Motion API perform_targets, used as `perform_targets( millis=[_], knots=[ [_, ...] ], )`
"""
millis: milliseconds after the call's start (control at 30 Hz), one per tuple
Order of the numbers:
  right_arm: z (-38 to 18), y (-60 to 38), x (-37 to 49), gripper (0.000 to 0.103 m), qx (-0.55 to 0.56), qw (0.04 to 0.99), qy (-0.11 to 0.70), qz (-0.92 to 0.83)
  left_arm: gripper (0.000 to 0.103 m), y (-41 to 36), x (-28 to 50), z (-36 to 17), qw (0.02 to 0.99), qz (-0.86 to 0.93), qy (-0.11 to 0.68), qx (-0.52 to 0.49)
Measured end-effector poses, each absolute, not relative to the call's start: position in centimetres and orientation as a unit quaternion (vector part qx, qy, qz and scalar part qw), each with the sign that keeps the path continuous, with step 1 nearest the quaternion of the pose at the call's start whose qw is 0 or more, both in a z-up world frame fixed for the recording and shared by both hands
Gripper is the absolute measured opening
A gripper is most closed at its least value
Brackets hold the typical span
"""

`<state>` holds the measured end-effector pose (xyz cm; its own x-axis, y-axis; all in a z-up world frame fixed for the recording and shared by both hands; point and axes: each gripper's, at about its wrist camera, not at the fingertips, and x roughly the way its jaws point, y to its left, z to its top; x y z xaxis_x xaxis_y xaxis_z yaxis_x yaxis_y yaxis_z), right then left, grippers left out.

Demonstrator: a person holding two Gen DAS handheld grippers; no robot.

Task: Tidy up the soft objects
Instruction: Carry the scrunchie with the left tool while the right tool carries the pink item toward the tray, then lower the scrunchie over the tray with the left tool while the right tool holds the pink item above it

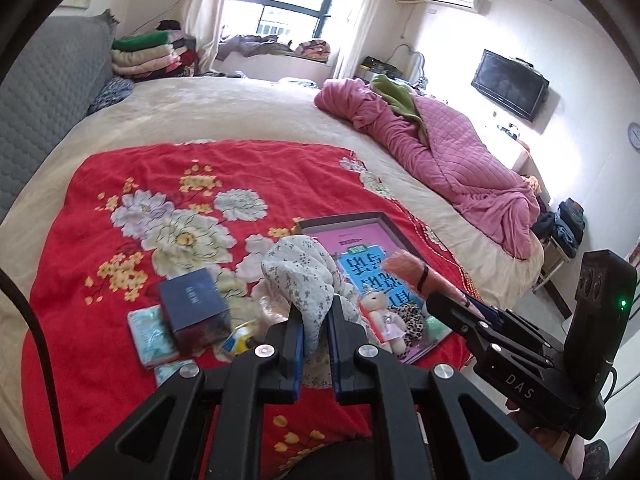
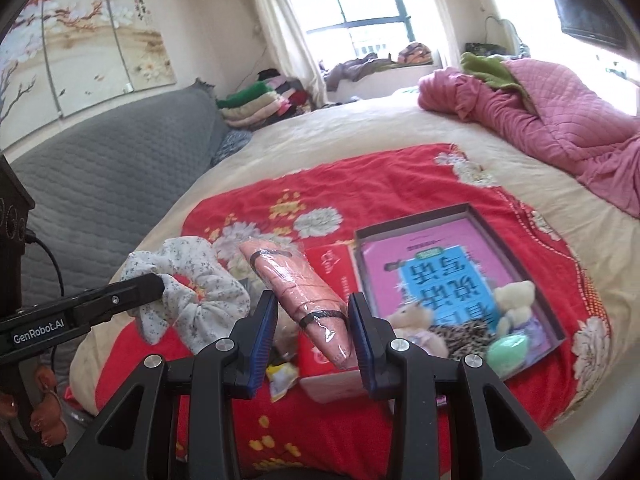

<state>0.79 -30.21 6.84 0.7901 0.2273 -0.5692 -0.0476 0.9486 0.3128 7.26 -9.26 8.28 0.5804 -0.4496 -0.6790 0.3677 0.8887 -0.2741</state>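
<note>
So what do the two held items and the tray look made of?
Scrunchie in the left gripper: thin printed fabric, matte, gathered folds. Pink roll in the right gripper: soft knit, probably, under glossy clear wrap that glints. Tray: likely cardboard, thin grey walls.

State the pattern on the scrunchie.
Pale scrunchie with small dark floral specks; right wrist view shows it best.

White scrunchie (image 1: 298, 280) with small grey flowers; salmon-pink roll (image 2: 308, 292), perhaps plastic-wrapped; red blanket (image 1: 160, 168) with pale blossoms at frame centre.
</note>
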Motion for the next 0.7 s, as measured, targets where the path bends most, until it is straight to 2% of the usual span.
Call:
perform_targets(
  millis=[700],
  knots=[
    [7.6,-38.2,-1.4,0.038,0.151,0.944,0.292,-0.037,0.010,-18.3,8.5,9.2,0.871,-0.297,0.391,-0.009]
  ],
)
